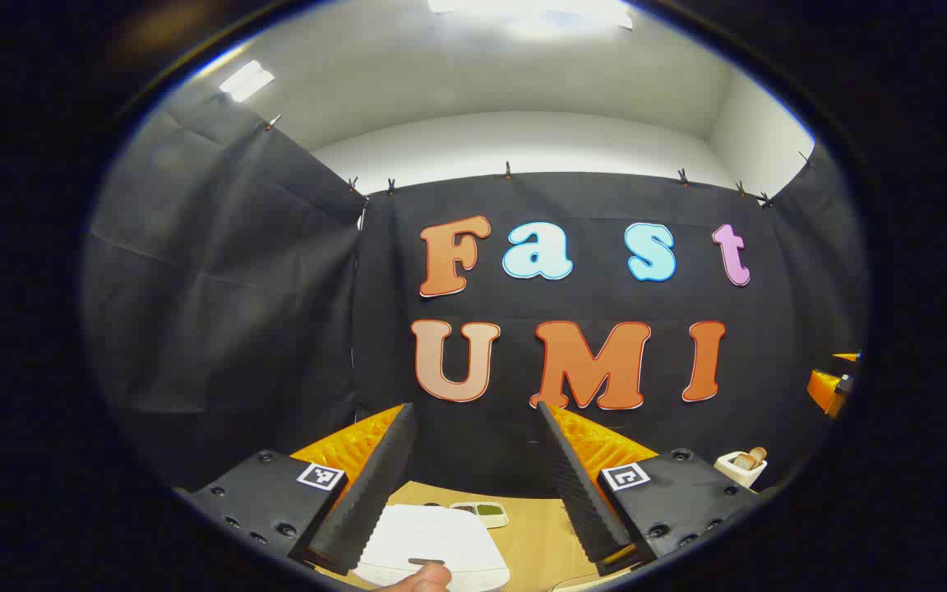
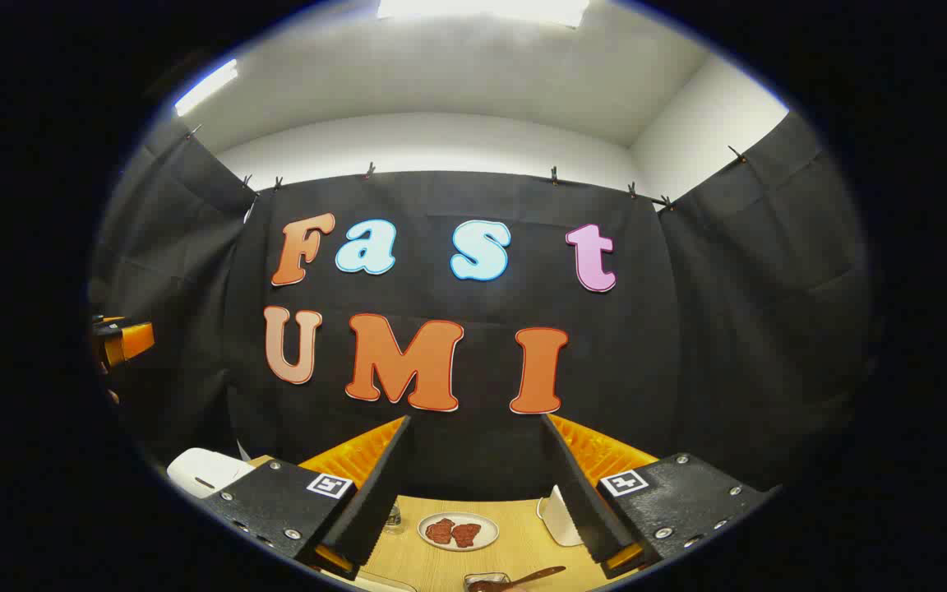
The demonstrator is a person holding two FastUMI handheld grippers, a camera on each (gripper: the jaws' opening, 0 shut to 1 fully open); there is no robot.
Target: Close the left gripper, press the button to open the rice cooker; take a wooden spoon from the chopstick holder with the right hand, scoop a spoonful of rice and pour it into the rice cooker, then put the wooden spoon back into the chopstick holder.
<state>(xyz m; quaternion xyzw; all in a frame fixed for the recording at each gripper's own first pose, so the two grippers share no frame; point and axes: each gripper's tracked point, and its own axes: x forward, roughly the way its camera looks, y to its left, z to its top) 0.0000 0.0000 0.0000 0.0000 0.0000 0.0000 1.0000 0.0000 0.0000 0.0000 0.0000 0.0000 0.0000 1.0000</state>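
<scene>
In the left gripper view, the left gripper (image 1: 473, 485) is raised above the table (image 1: 543, 538), its fingers (image 1: 375, 485) spread wide apart with nothing between them. At the near bottom edge, part of a hand (image 1: 420, 580) shows. Just beyond it, between the fingers, the white rice cooker (image 1: 432, 538) sits on the table with its lid shut. Behind the cooker lies a small white tray (image 1: 480, 514) with something green and something dark in it; what these are cannot be told. To the far right stands the white chopstick holder (image 1: 738, 469), with a wooden tip sticking out of its top. At the right edge, higher up, part of the right gripper (image 1: 831, 386) appears.

In the right gripper view, the right gripper (image 2: 473, 485) is also held above the table (image 2: 523, 547), its fingers (image 2: 371, 489) well apart and empty. Near the bottom edge a small dish (image 2: 486, 582) holds something dark, with a wooden spoon (image 2: 535, 575) lying across it. Farther on, a white plate (image 2: 459, 531) carries reddish-brown pieces. Left of the plate stands a small glass (image 2: 392, 516); right of it, a white container (image 2: 560, 514) is partly hidden by the right finger. The rice cooker (image 2: 206, 470) shows at the far left, and the left gripper (image 2: 124, 341) above it.

The table is light wood. Black cloth hangs behind and at both sides, pinned below a white wall, with ceiling lights (image 2: 482, 10) above.
</scene>
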